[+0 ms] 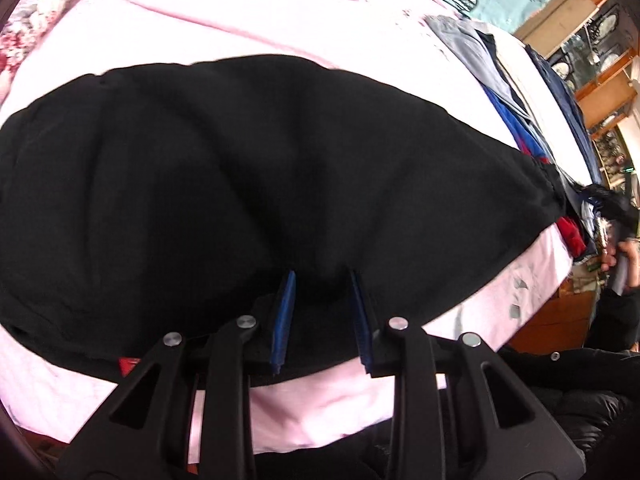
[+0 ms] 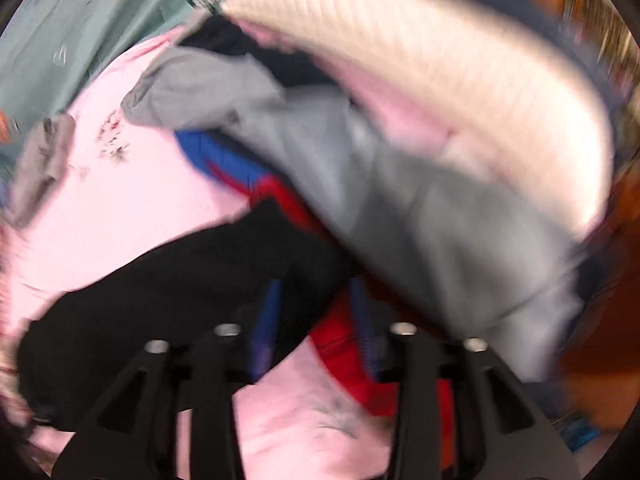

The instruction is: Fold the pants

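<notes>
1. Pants (image 1: 240, 184) lie flat on the pink bed (image 1: 312, 412), under the left gripper (image 1: 322, 280), jaws narrowly apart, empty.
2. Right gripper (image 2: 316, 284) is half open above the pants' end, empty; piled clothes (image 2: 400, 184) lie just beyond.

A home bedroom: pink bedsheet (image 1: 120, 40), clothes pile (image 1: 512, 92), wooden shelves (image 1: 600, 80)

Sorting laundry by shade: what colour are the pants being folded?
Black pants, clearest in the left wrist view.
</notes>
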